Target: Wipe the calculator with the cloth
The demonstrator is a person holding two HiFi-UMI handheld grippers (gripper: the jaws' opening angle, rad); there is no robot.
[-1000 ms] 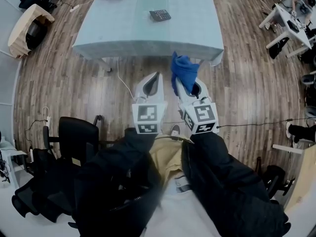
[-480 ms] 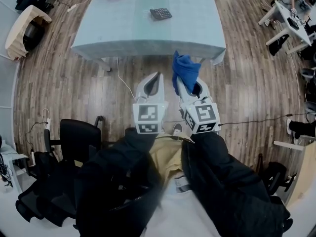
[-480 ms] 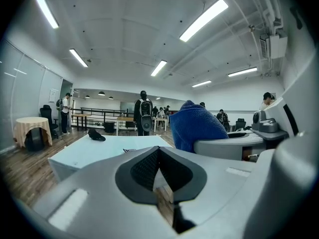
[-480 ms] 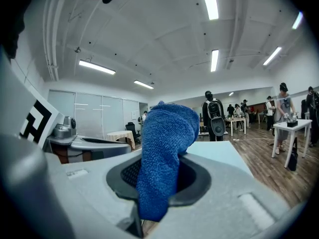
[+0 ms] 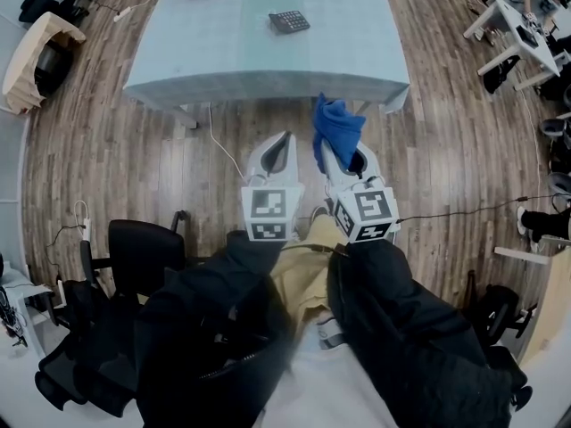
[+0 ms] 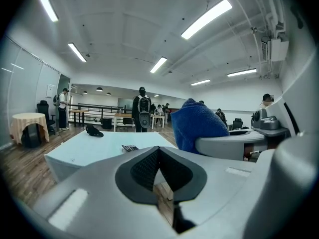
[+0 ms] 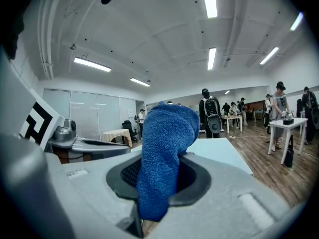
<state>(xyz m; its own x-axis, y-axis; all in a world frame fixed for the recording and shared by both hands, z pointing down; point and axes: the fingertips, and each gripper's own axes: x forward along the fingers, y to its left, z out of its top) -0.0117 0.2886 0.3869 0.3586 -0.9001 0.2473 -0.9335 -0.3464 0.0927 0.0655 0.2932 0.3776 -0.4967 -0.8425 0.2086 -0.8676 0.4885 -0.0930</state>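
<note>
At the 12 o'clock end of the head view, the calculator [image 5: 288,21] lies on the pale blue table [image 5: 223,56], well apart from both grippers, so the step in hand looks like carrying the cloth [image 5: 336,125] over to it. The right gripper [image 5: 343,150] is clamped on the blue cloth, whose bunched end stands out past the jaws toward 12 o'clock. The left gripper [image 5: 282,145] has its jaws pressed together with nothing between them. To do this well, the grip should hold firm and the loose fold, not the jaws, should meet the keys, with the left gripper perhaps steadying the calculator's edge. Both dark-sleeved forearms reach forward side by side, grippers parallel over the wood floor [image 5: 134,159], short of the table's near edge.
</note>
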